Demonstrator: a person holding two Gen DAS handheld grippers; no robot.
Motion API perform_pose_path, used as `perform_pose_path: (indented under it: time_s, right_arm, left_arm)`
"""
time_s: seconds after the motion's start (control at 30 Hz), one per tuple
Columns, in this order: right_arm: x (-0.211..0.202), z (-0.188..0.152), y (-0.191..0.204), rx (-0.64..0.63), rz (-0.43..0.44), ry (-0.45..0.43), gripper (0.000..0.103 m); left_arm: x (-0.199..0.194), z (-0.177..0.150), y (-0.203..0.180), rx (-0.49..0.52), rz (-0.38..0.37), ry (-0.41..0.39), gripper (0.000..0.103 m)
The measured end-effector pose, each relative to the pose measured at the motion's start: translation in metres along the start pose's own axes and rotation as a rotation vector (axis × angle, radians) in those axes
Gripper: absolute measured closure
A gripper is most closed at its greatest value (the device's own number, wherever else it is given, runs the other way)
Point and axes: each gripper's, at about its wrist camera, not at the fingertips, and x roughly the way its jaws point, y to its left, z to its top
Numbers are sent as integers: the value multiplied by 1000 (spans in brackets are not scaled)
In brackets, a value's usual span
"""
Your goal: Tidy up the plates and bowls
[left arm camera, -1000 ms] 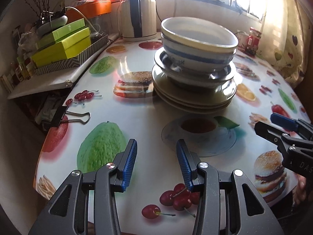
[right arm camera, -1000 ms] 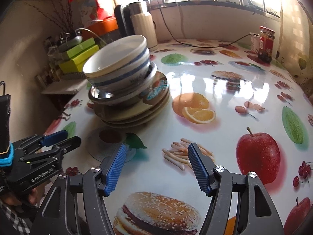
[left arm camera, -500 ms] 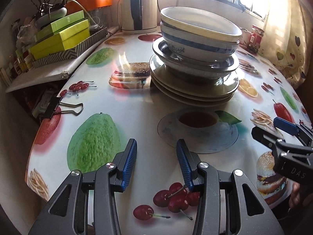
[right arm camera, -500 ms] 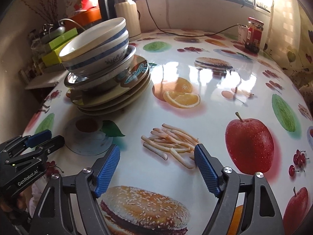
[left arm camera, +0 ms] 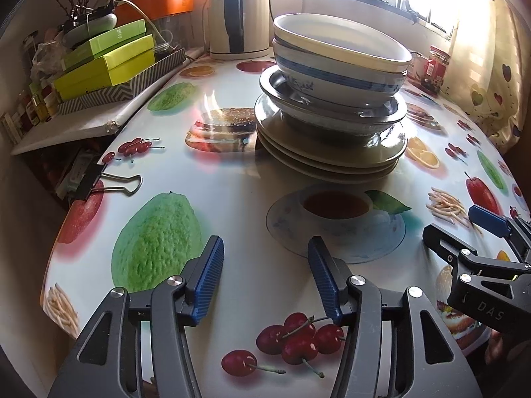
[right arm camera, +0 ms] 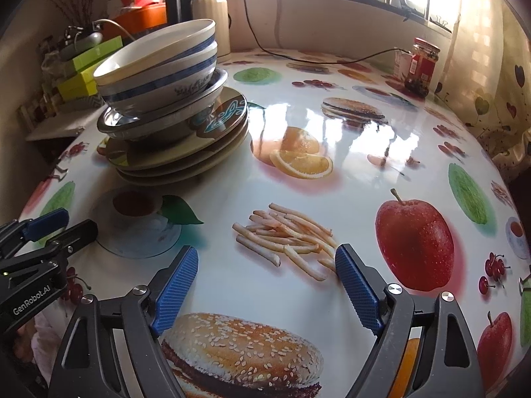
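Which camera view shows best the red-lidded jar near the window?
The right wrist view. There the jar stands whole and unobstructed near the table's far edge, with its red lid, label and dark contents visible. In the left wrist view the jar is partly hidden behind the stacked bowls and washed out by window glare.

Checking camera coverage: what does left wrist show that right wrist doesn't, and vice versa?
Left wrist only: the binder clip at the table edge and the grey patterned tray under the green boxes.

Right wrist only: the black cable along the back wall and the printed red apple.

Both: the stack of bowls and plates, the kettle, the red-lidded jar, and both grippers, left gripper and right gripper, open with nothing between the jaws, which have just been opening.
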Motion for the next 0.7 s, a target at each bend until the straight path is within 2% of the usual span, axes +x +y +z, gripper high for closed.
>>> perform_pose_path:
  time_s: [0.7]
  right_arm:
    - [-1, -2, 0, 3, -3, -4, 16]
  left_arm:
    - [1, 0, 0, 0, -1, -3, 46]
